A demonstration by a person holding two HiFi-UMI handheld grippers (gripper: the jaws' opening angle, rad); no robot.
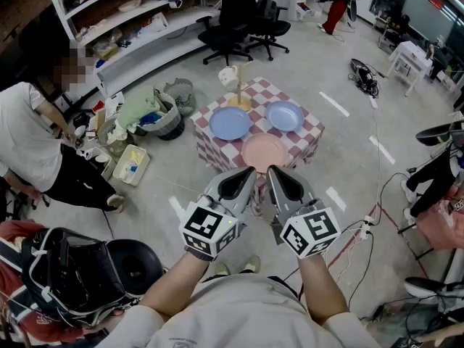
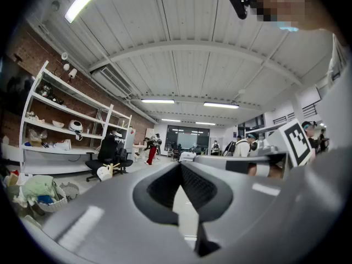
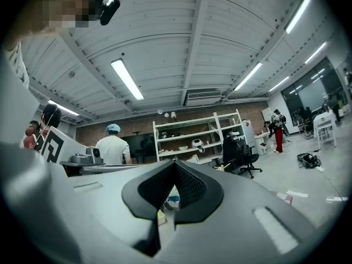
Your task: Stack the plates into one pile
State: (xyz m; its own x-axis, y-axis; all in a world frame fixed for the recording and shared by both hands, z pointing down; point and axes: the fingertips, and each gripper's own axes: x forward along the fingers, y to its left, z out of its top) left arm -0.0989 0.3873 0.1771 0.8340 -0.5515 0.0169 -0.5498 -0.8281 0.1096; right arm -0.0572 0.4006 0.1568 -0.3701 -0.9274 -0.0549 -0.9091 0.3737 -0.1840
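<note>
Left tongs [image 1: 250,170], right tongs [image 1: 271,169] pinched closed, empty | round plates [image 1: 264,151] unstacked, checkered tablecloth [image 1: 309,132]

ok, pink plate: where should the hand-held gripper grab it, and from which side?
Probably the near rim of the pink plate, coming in low from the person's side. It lies flat on the table, so only the raised rim offers a pinch. The left blue plate and right blue plate crowd its far side.

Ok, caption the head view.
Shut left gripper and shut right gripper before a checked table with two round blue plates and a round pink plate.
</note>
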